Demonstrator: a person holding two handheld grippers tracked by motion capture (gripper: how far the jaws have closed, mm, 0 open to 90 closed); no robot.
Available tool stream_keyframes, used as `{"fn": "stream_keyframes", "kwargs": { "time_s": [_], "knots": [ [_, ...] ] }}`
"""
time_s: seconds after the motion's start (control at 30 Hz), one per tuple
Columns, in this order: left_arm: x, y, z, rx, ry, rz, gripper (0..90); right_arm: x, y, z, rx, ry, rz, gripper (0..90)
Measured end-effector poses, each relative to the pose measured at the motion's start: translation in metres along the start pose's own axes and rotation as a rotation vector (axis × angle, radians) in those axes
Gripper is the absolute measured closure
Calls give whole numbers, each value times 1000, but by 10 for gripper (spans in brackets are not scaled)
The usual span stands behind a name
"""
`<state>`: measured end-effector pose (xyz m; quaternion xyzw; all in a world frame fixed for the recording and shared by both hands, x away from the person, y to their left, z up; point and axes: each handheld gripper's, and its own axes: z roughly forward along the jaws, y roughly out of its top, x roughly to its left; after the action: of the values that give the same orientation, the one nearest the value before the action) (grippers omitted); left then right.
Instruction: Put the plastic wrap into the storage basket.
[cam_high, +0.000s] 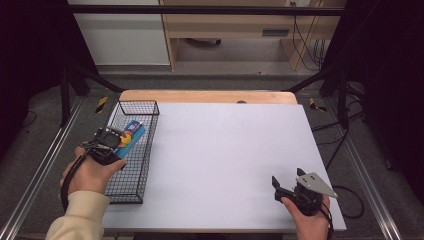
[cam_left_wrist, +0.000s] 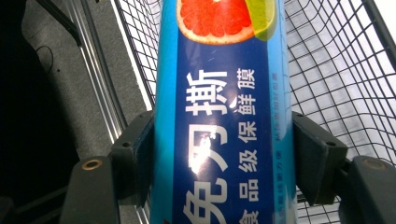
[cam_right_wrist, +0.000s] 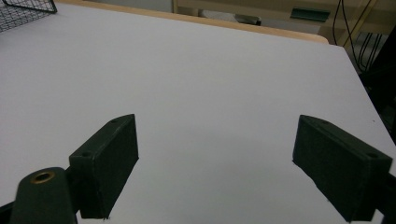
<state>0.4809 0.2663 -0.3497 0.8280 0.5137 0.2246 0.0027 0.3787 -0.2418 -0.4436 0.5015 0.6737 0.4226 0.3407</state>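
A long blue box of cling film (cam_left_wrist: 224, 116), printed with a grapefruit slice and white characters, is clamped between the two black jaws of my left gripper (cam_left_wrist: 223, 154). In the high view the left gripper (cam_high: 116, 141) holds the blue box (cam_high: 134, 131) over the black wire basket (cam_high: 142, 107) at the table's left edge. My right gripper (cam_high: 287, 180) rests near the front right corner of the white table, jaws spread wide. In the right gripper view its jaws (cam_right_wrist: 215, 163) stand far apart with only bare table between them.
The white table top (cam_high: 225, 150) stretches between the basket and the right gripper. A corner of the wire basket (cam_right_wrist: 28, 11) shows at the far left in the right gripper view. Metal rails run along both sides of the table.
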Motion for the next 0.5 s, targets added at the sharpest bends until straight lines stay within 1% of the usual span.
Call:
{"fn": "stream_keyframes", "kwargs": {
  "time_s": [0.27,0.5],
  "knots": [
    [-4,2,4,17,-7,10,322,0,0,0,0,2,1,143],
    [-7,4,10,34,-14,10,321,-1,0,0,3,3,1,143]
  ]
}}
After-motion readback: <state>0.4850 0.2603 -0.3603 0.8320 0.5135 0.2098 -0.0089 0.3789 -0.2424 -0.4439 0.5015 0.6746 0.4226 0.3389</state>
